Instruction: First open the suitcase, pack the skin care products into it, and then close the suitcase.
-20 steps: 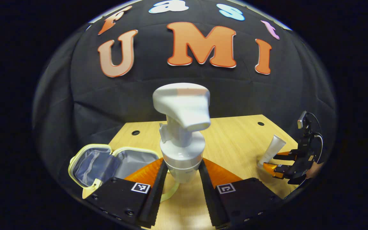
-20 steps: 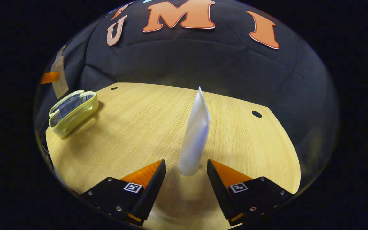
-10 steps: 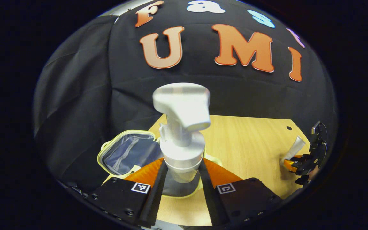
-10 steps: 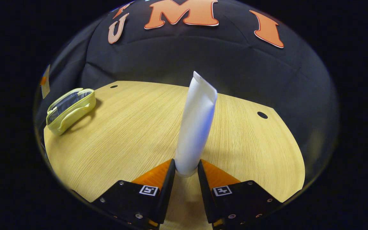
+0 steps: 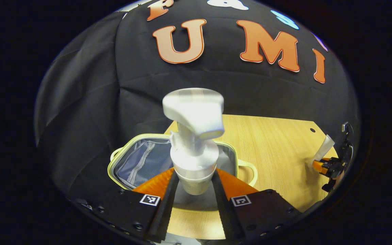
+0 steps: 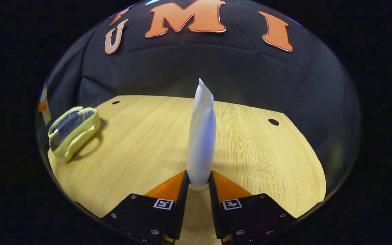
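In the left gripper view, your left gripper point(image 5: 192, 185) has its two fingers closed against the sides of the white pump bottle point(image 5: 194, 143), gripping it low on the body. The bottle stands upright between the fingers, its pump head pointing slightly to the right above them. Directly ahead of and beneath the fingertips lies the yellow-trimmed suitcase point(image 5: 141, 161), lid open, its grey lining and mesh pocket facing up; the base of the bottle hangs over the open compartment, and you cannot tell whether it touches the lining. A yellow handle loop sticks out on the case's right side. The case rests on the wooden table point(image 5: 277, 149). Far off to the right, at the table's edge, your right gripper point(image 5: 325, 165) holds the white tube point(image 5: 322, 148).

In the right gripper view, the right gripper point(image 6: 198, 185) is nearly closed, both fingers pressing the cap end of the white tube point(image 6: 201, 136), which rises straight up from between them, crimped end uppermost. The suitcase point(image 6: 73, 131) sits well apart, far to the left near the table's point(image 6: 141, 143) edge, open.
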